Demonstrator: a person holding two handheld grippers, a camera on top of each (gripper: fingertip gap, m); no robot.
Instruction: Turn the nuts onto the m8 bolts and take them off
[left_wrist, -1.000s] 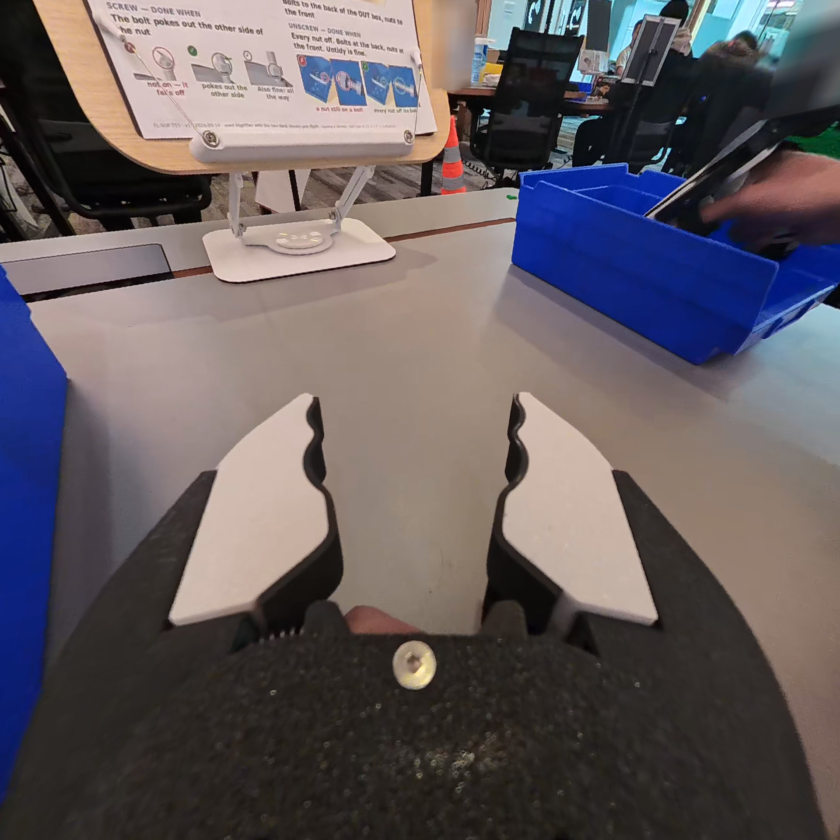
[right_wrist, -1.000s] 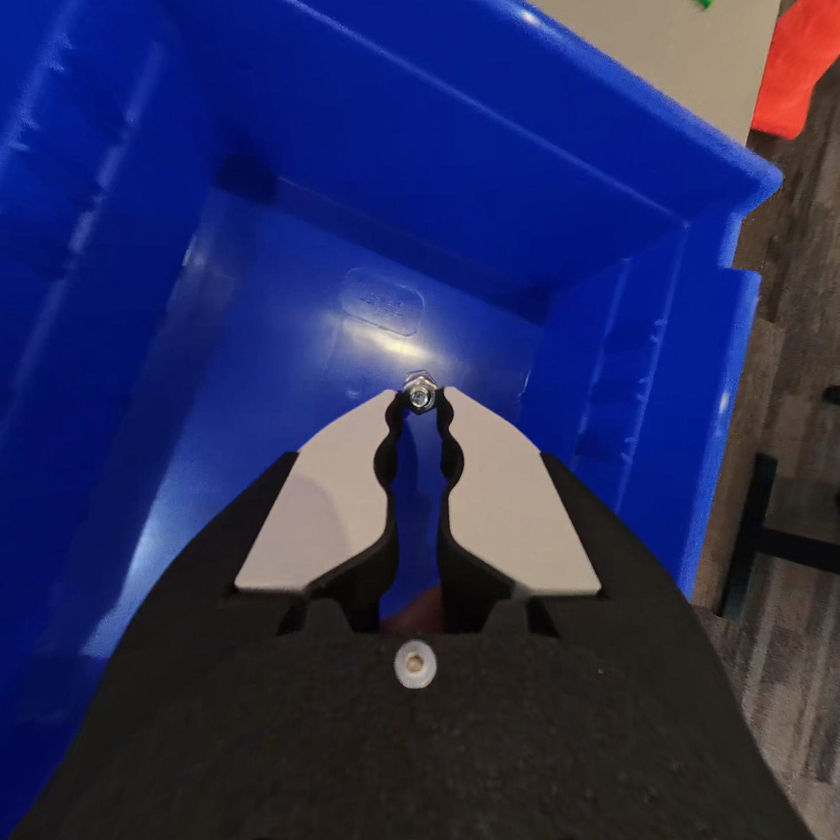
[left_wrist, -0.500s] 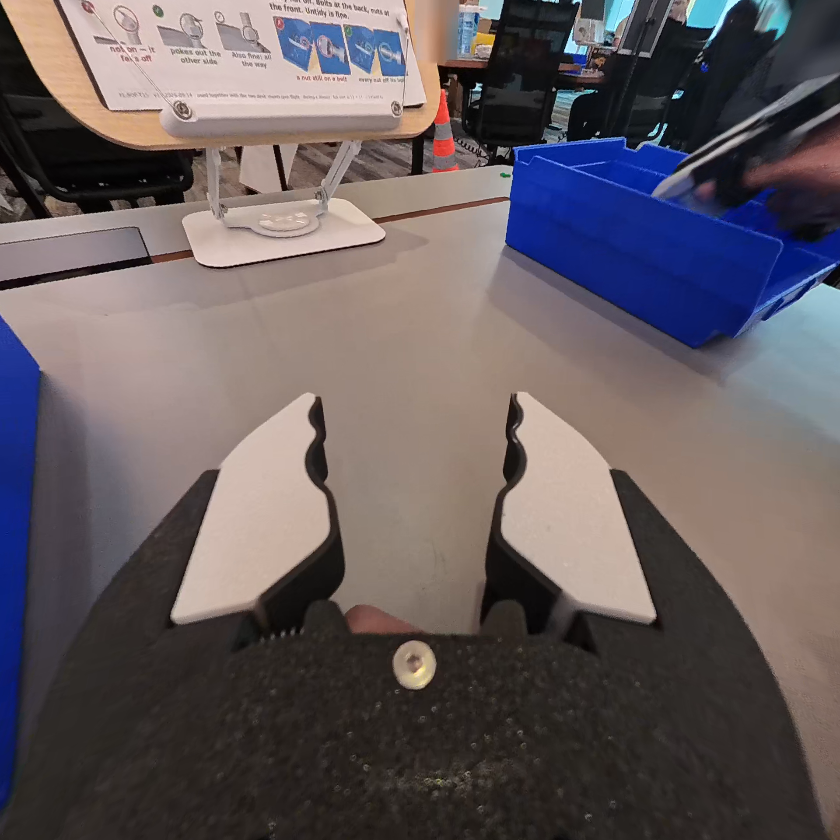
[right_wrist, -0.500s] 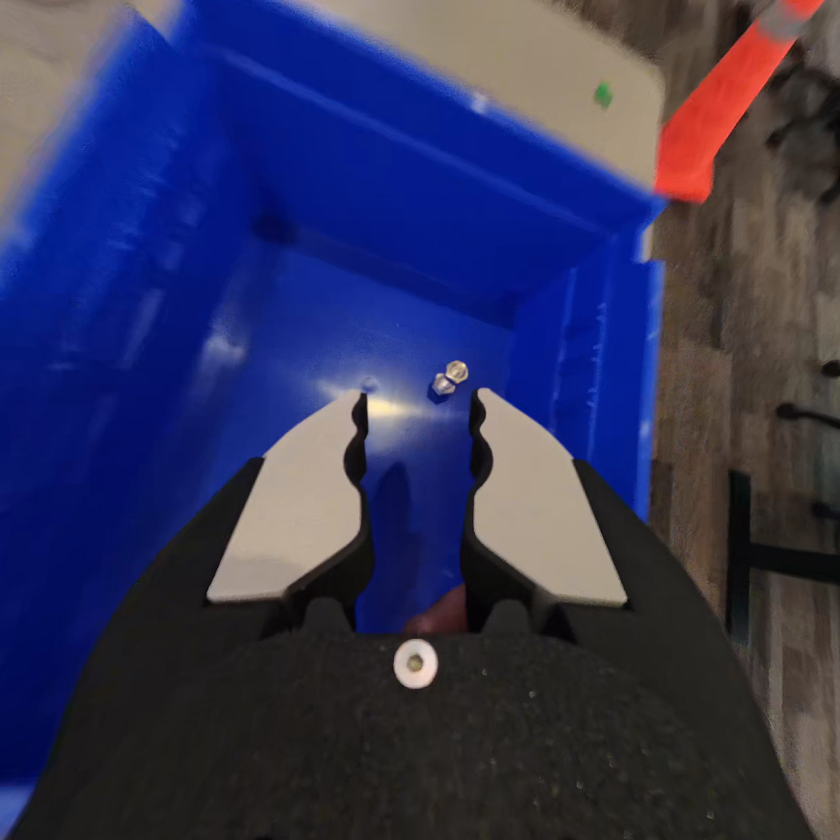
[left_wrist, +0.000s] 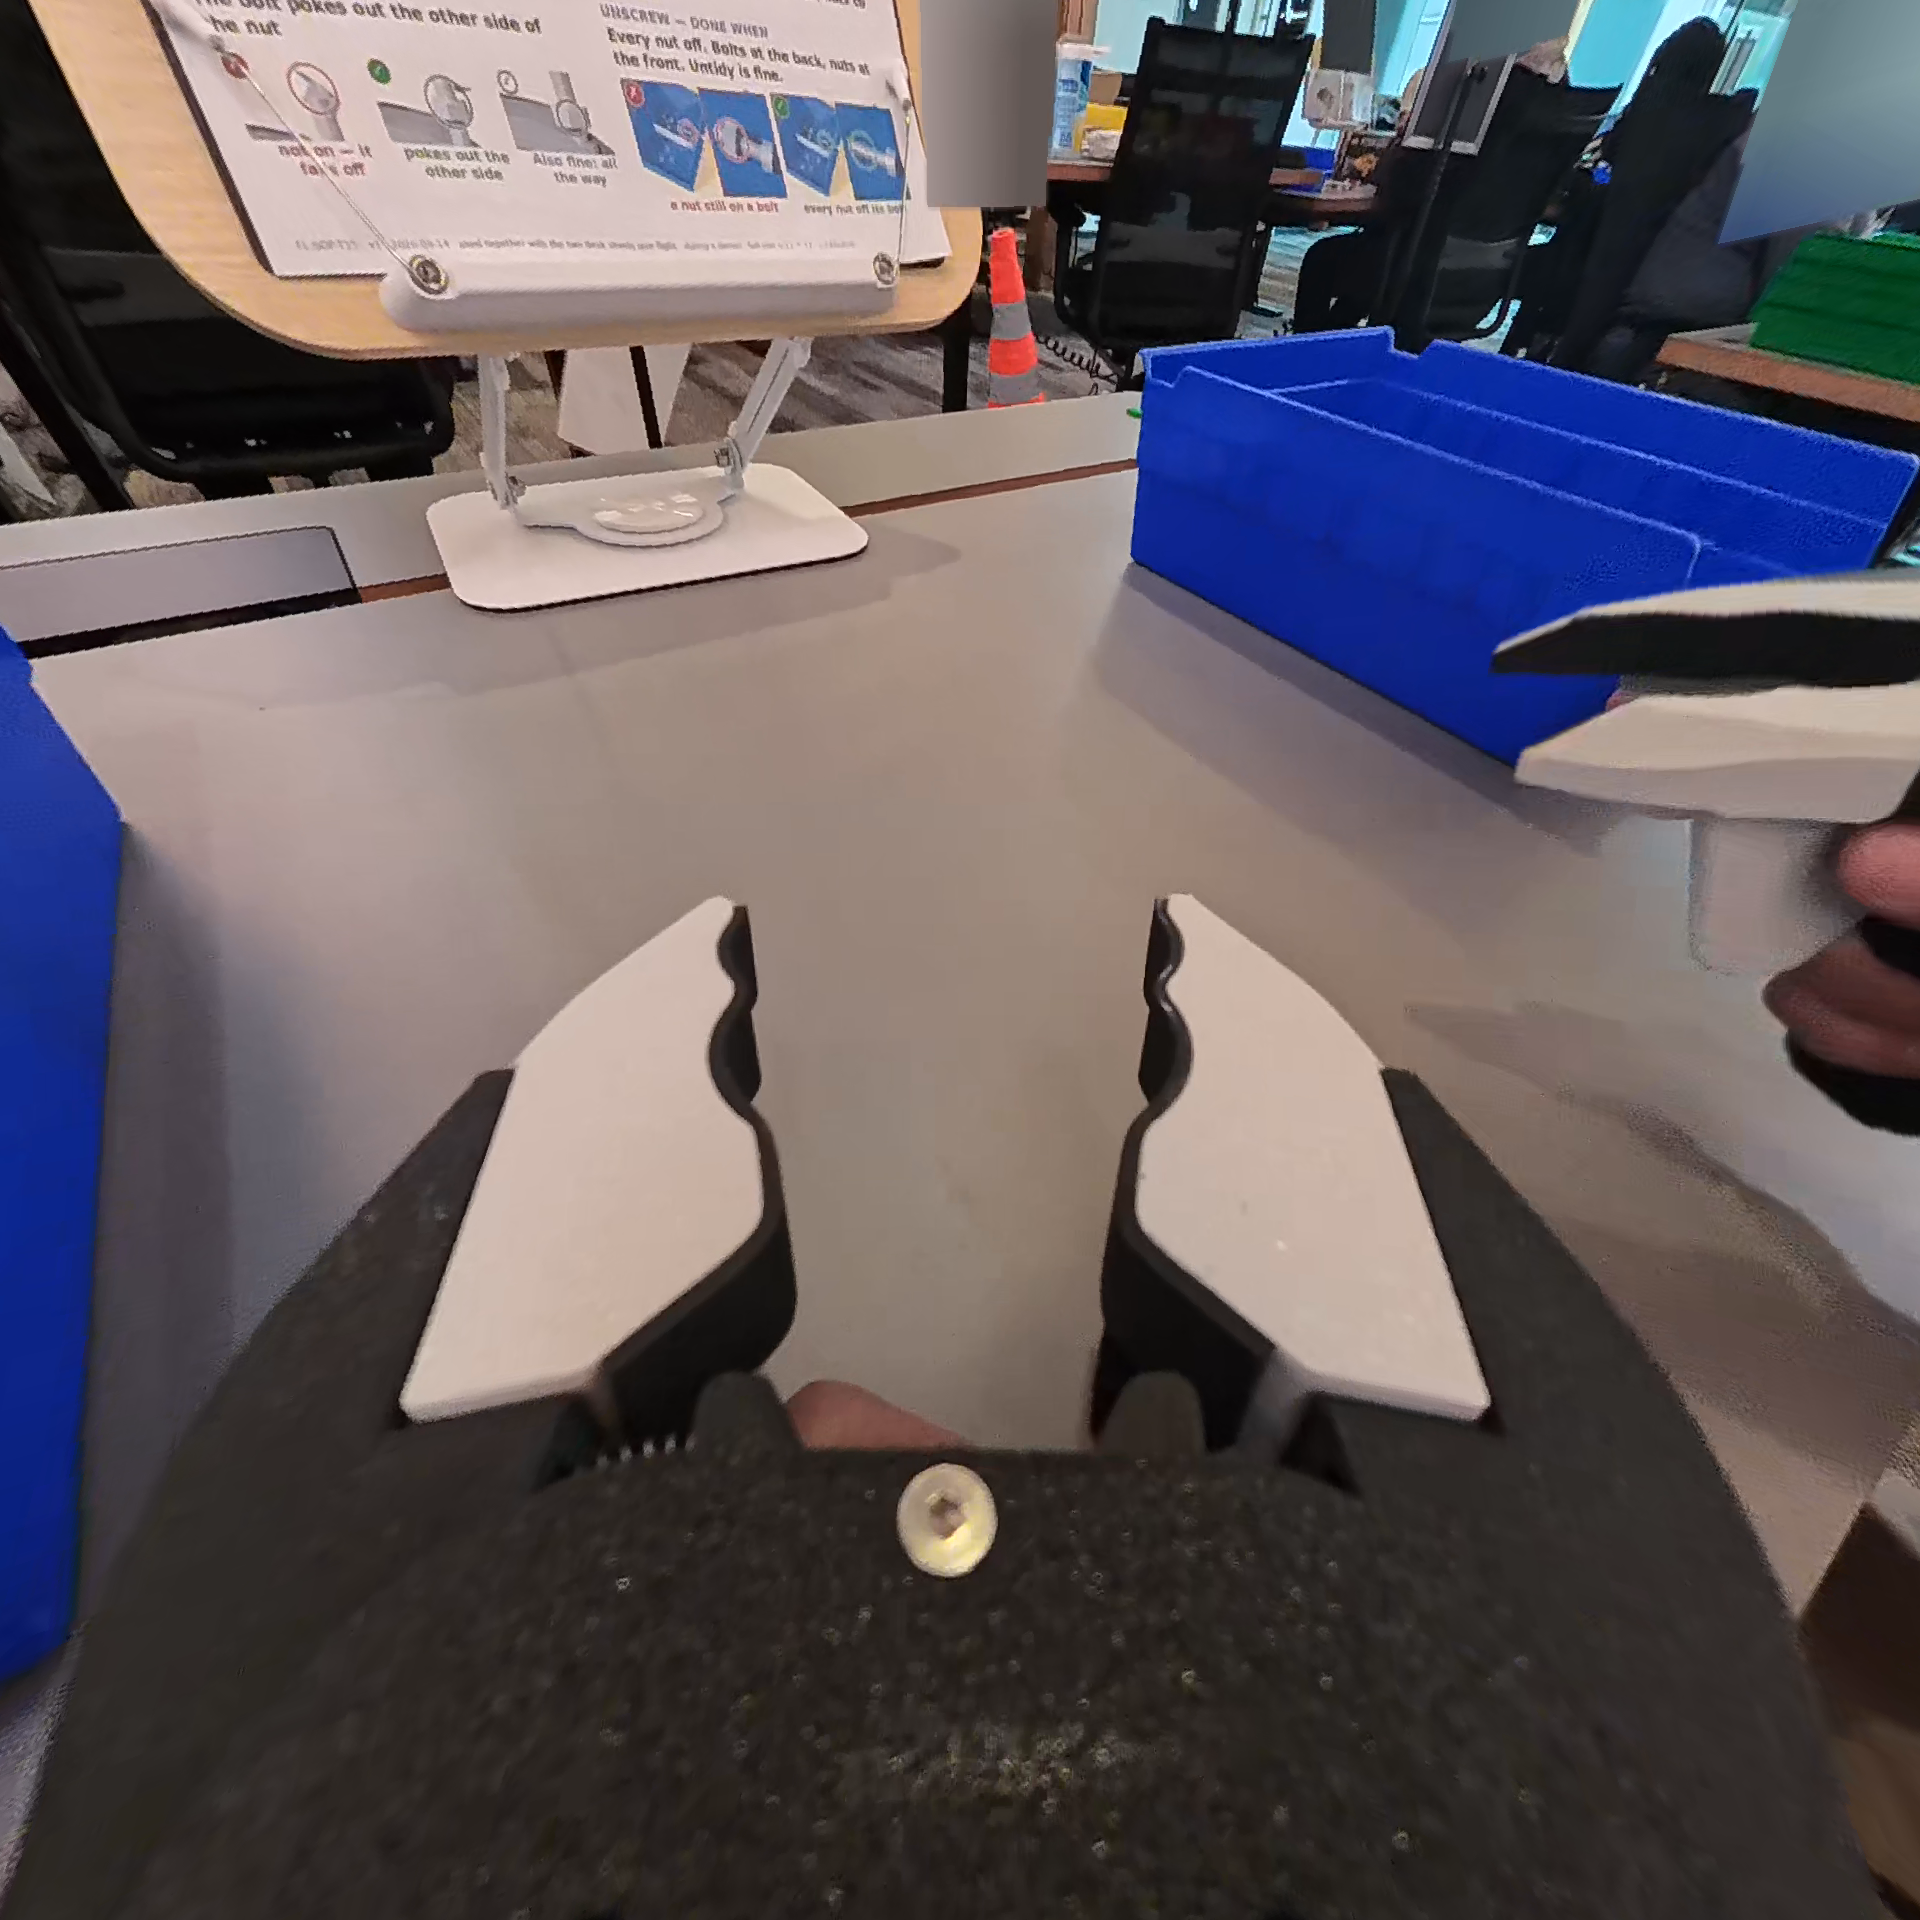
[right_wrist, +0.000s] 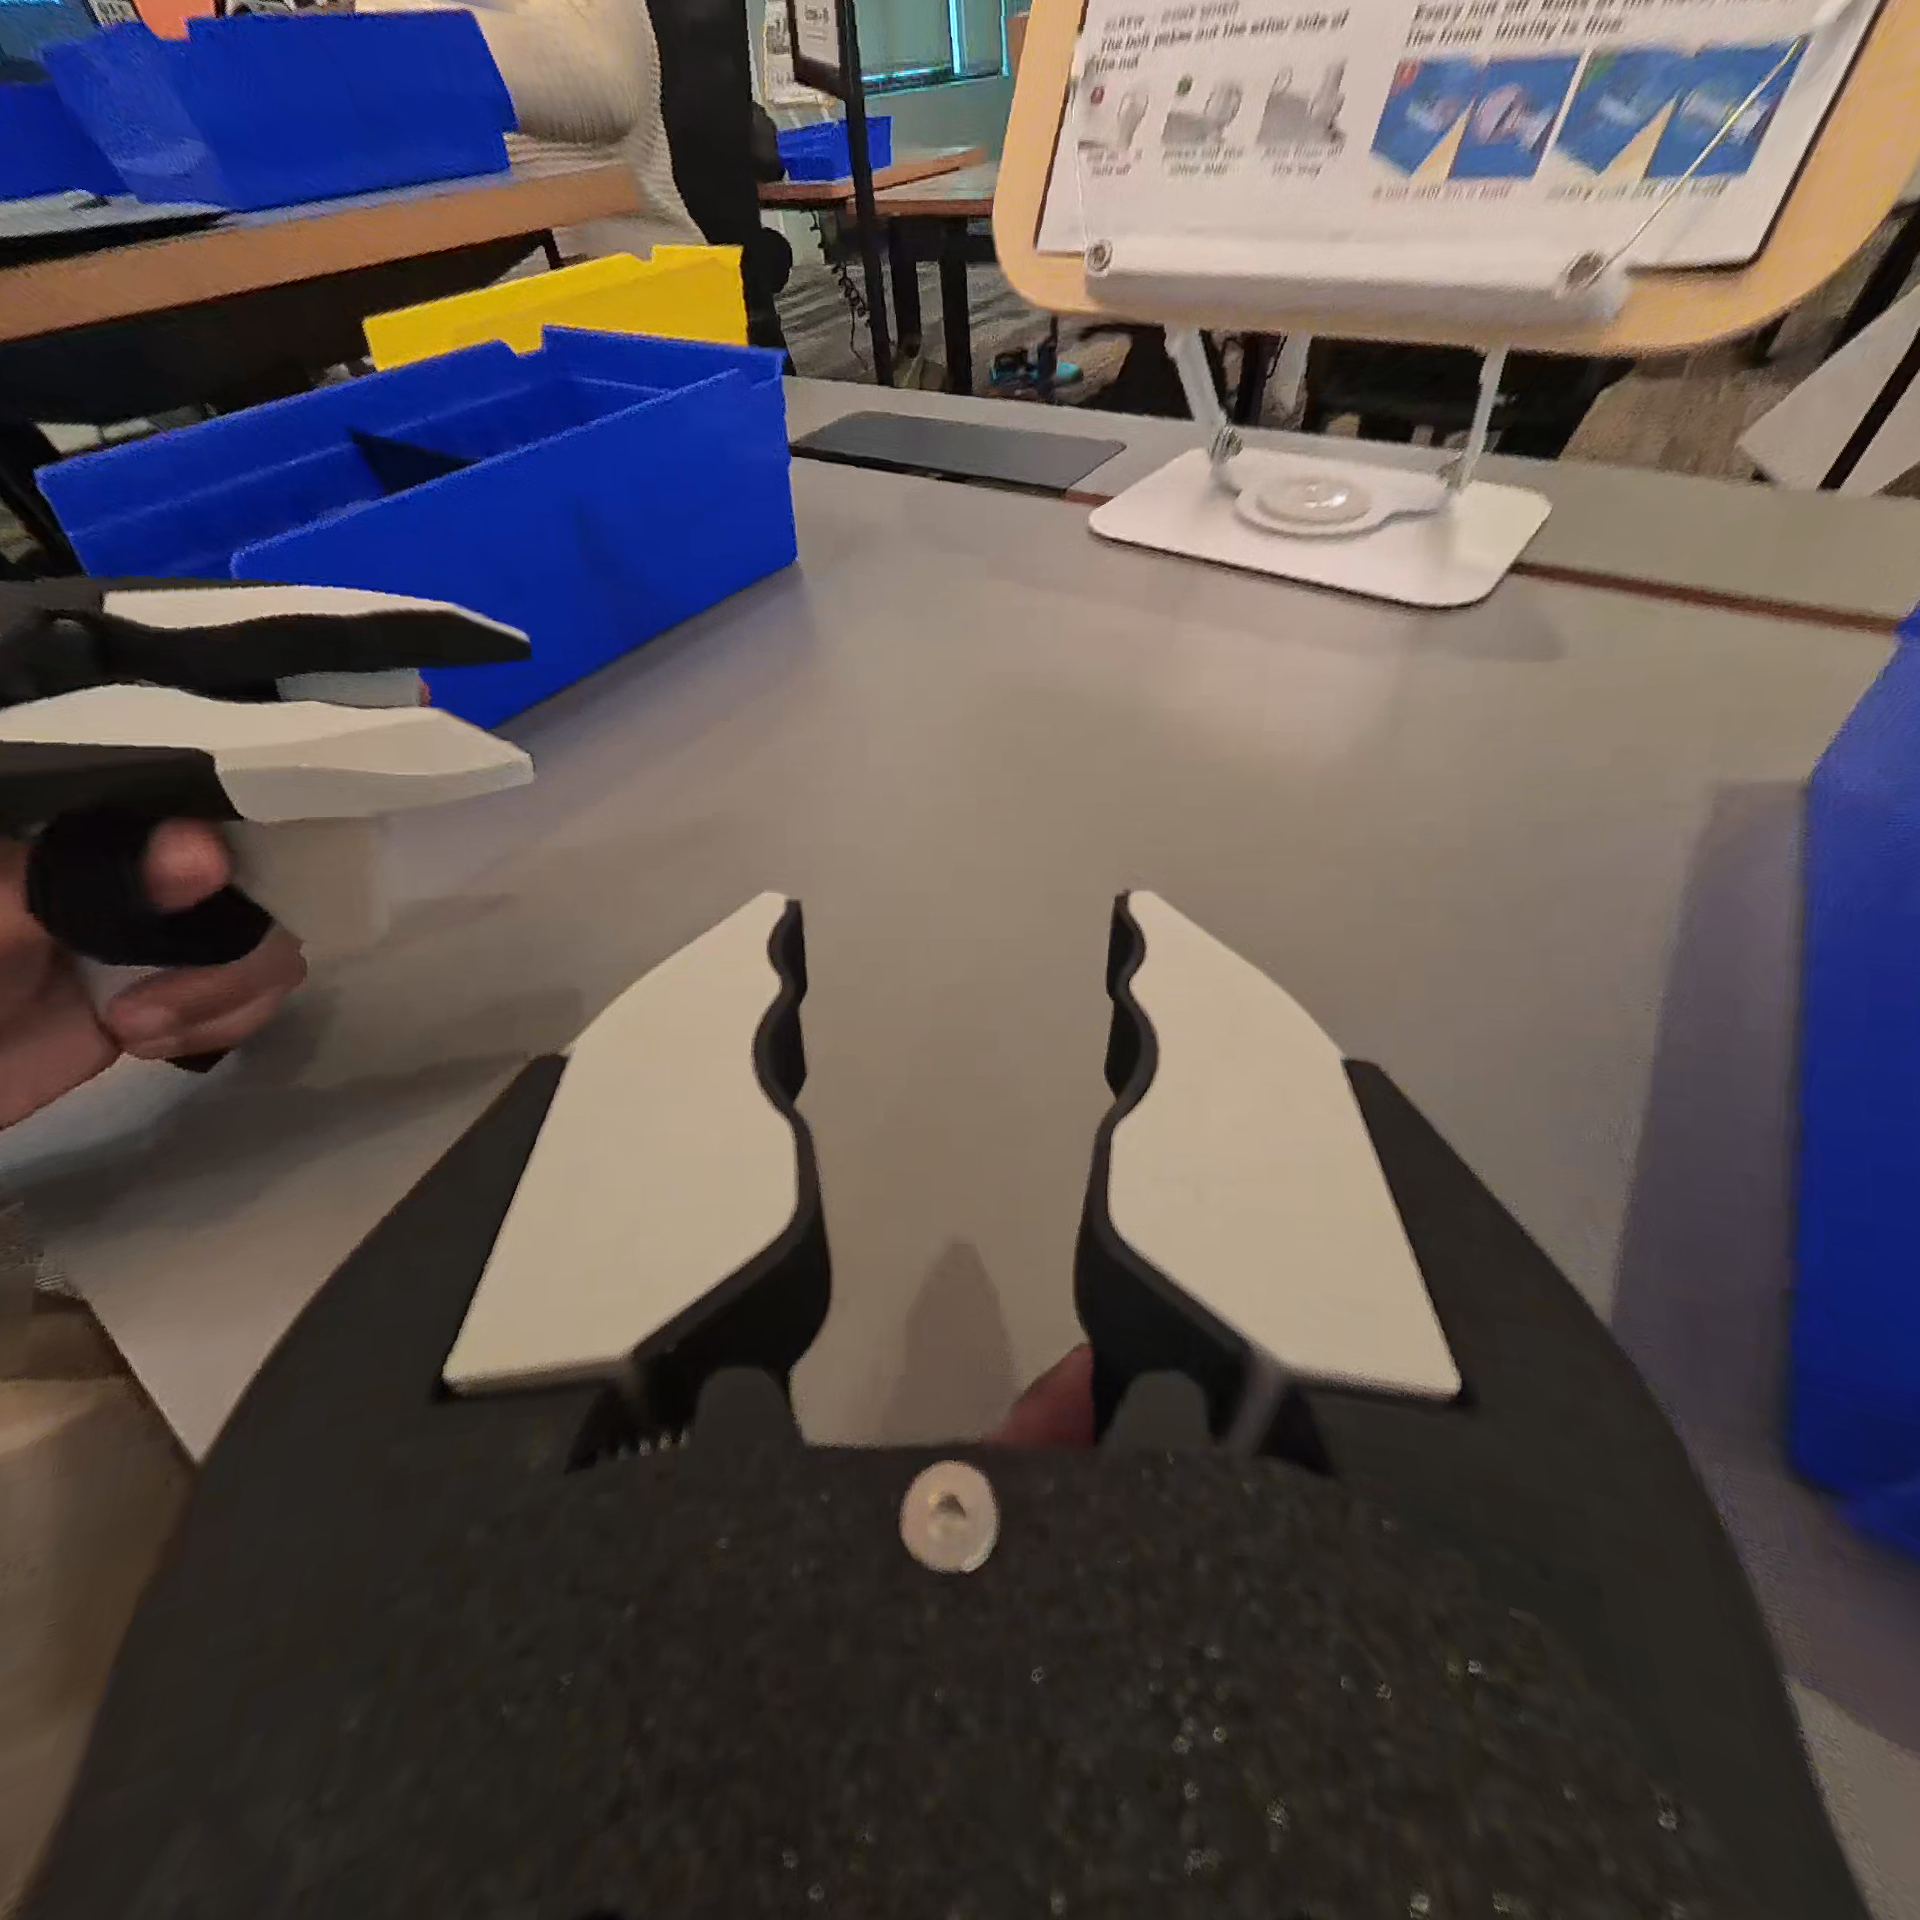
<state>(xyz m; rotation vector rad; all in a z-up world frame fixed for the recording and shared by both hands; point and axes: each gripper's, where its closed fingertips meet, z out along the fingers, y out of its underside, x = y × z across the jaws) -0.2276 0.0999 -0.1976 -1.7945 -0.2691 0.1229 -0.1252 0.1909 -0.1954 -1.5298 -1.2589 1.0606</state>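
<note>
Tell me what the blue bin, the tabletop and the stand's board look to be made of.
Blue bin: moulded plastic, by its uniform colour, slight sheen and ribbed walls. Tabletop: smooth grey laminate, probably; matte with soft reflections. Board: light wood or wood veneer, judging by its tan tone.

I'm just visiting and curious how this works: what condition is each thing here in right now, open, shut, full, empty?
left gripper: open, holding nothing, above the table.
right gripper: open, holding nothing.
blue bin on the left: uncovered, divider inside, contents hidden.
blue bin on the right: uncovered, contents hidden.
instruction stand: upright, sheet clipped on.
grey table: bare between the bins.
</note>
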